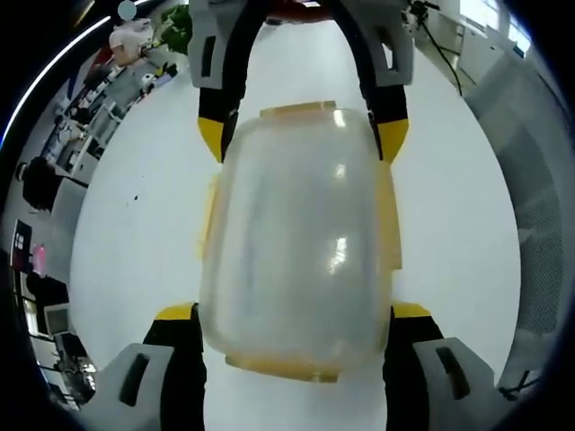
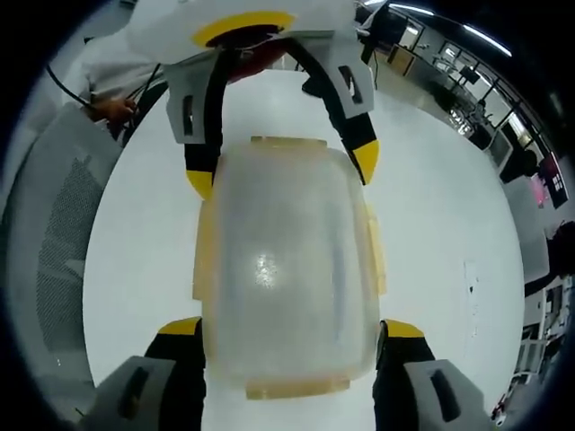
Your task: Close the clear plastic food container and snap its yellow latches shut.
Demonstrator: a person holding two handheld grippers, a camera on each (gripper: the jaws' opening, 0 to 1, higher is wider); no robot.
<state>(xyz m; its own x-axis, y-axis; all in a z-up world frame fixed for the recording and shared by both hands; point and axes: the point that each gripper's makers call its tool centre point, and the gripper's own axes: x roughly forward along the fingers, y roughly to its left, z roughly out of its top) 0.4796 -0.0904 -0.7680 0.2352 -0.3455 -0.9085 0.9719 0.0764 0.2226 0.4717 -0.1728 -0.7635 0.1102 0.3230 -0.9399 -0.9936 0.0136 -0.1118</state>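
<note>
Nearest my left camera, my left gripper (image 1: 293,316) has its 2 yellow-tipped jaws spread wide, 1 on each side of the near end of the clear plastic container (image 1: 296,238), close against its corners; I cannot tell whether they actually press on it. The container lies on the white desk (image 1: 144,233) with its lid down on top, and the yellow latches (image 1: 389,215) show along its long sides and at both ends. At the far end, the right gripper (image 1: 304,142) comes in from the top of the left gripper view, jaws just as wide, straddling the far corners. From my right camera I see the same arrangement from the other end: my right gripper (image 2: 292,330) flanks the near end of the container (image 2: 286,260), jaws wide apart, and the left gripper (image 2: 281,169) brackets the far end. A side latch (image 2: 375,251) sits against the container wall. Beyond the desk (image 2: 440,224), a grey mesh chair (image 2: 54,233) stands to the left, and office furniture lines the background.
</note>
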